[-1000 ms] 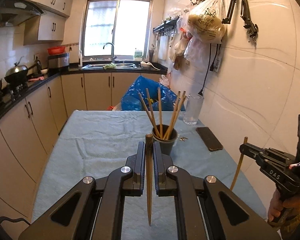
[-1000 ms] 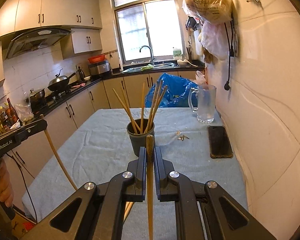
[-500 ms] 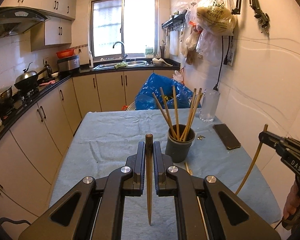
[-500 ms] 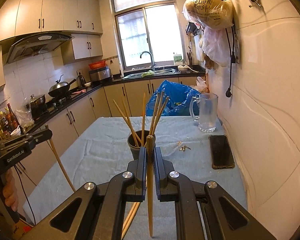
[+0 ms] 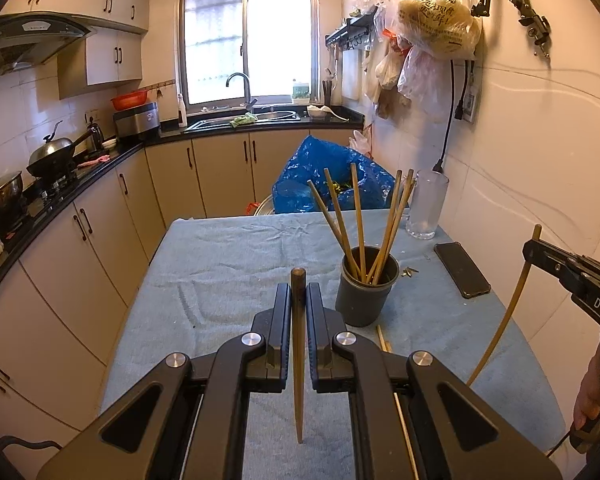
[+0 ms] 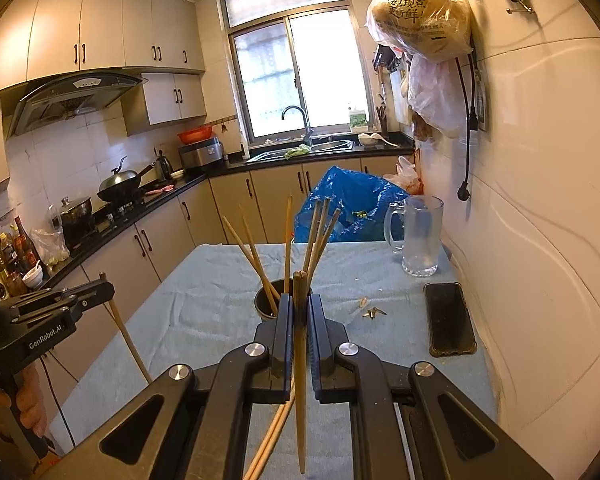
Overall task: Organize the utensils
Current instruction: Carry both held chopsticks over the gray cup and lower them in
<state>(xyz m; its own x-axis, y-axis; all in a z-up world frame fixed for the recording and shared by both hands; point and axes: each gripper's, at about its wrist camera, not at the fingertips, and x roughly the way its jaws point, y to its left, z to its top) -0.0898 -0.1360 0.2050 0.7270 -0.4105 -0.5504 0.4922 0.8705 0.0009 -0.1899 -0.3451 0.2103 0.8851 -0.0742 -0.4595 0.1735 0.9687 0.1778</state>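
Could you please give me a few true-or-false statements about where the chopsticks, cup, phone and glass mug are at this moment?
1. Each tongs holds one chopstick. True: the left tongs and the right tongs are each shut on a single chopstick.
2. The dark cup is empty. False: several chopsticks stand in it.
3. The phone lies flat on the cloth-covered table near the wall. True.
4. The glass mug lies tipped over. False: it stands upright.
5. No chopsticks are left on the table. False: a few lie on the cloth in front of the cup.
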